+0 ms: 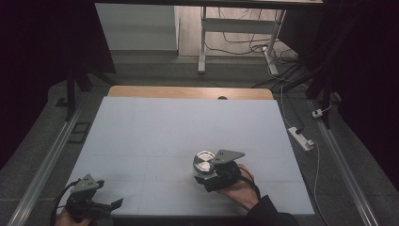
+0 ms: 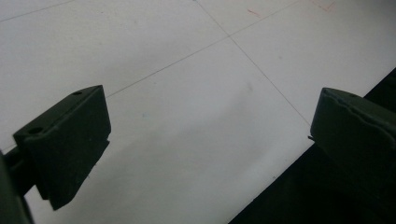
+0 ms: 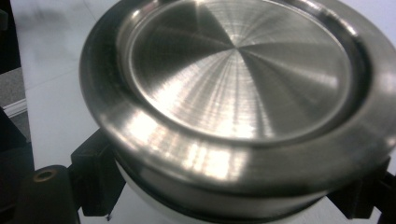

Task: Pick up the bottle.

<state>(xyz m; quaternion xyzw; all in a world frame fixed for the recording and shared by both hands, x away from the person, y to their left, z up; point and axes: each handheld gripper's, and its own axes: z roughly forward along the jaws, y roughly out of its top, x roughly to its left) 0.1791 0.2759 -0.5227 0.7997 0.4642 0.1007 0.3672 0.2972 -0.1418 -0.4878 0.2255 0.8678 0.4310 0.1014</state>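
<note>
White table (image 1: pixel 155 127), shiny round steel lid (image 3: pixel 238 88), right tool (image 1: pixel 203 179) clamping it

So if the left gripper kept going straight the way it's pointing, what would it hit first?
Probably the white table top: the left gripper has open jaws angled down at bare surface near the front edge, though depth is hard to judge.

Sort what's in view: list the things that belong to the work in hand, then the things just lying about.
In the job:
- round metal container with a steel lid
- right gripper, jaws closed on the container
- white table mat it stands on

Lying about:
- left gripper, open, idle at the mat's near corner
- power strip on the floor
- floor cables
</note>
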